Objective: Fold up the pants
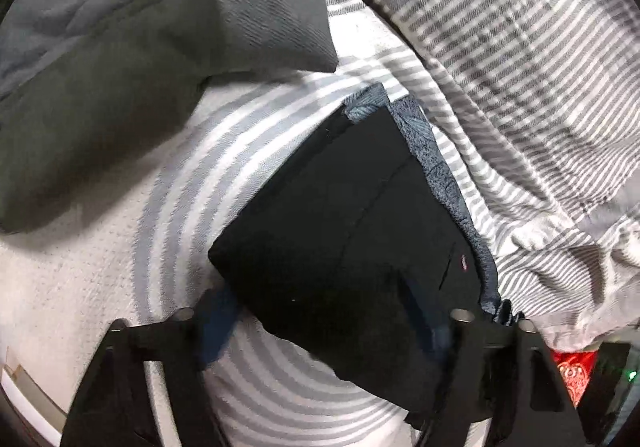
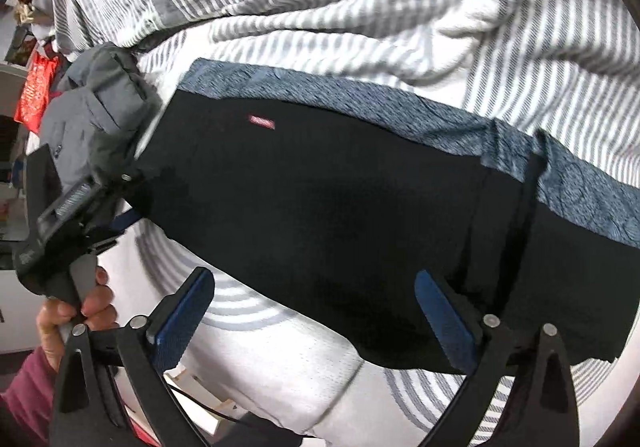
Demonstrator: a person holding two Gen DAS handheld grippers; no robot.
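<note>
Pants (image 1: pixel 352 231), seen from the left wrist, lie as a compact black bundle on the white mattress (image 1: pixel 72 287) with its grey ring pattern, a patterned blue lining showing along the far edge. The left gripper (image 1: pixel 324 327) has its jaws spread wide, one finger on each side of the near corner of the bundle, pinching nothing. If it closes from here it may catch only the top layer, and a lift would then peel the stack apart. A dark grey pillow (image 1: pixel 160 47) lies up left and a striped duvet (image 1: pixel 520 67) crowds the far side; a fold swung that way could drag into the duvet.

From the right wrist, the pants (image 2: pixel 340 207) stretch across the view, black with a small red tag (image 2: pixel 262 121) and the blue band on top. The right gripper (image 2: pixel 316 311) is also wide apart and empty, its right pad (image 2: pixel 444 323) over the near hem. The fabric looks limp, so a 1-sided pull would probably skew the edges. The left gripper (image 2: pixel 72 207) shows at the left end, held by a hand (image 2: pixel 76 315).
</note>
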